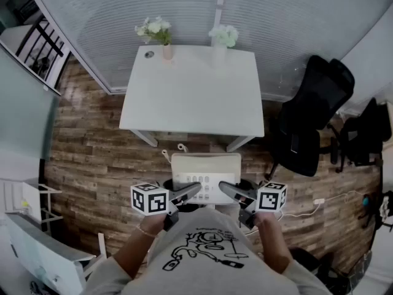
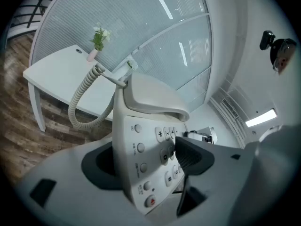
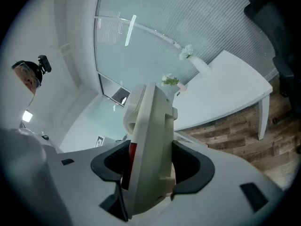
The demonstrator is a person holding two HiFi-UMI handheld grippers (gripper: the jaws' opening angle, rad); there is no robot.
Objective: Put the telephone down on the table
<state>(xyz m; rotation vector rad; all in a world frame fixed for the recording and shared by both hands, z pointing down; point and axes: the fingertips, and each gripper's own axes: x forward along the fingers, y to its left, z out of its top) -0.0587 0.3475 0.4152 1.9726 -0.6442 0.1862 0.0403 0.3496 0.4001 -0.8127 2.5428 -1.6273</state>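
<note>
The left gripper (image 1: 186, 193) and right gripper (image 1: 230, 192) clamp the telephone (image 1: 206, 168) over the floor (image 1: 92, 158) — if either loosens, it drops. Its cord (image 2: 80, 102) may snag the table (image 1: 190, 97).

A pink vase (image 1: 167, 51) of white flowers stands just in front of the blinds (image 1: 110, 23), with a second bunch of flowers (image 1: 223, 35) to its right. Well to the right of the vase a black chair (image 1: 310, 115) stands on the plank floor (image 1: 92, 146), with a white cord (image 1: 307, 210) lying beyond it. A black rack (image 1: 38, 47) is far left of the vase.
</note>
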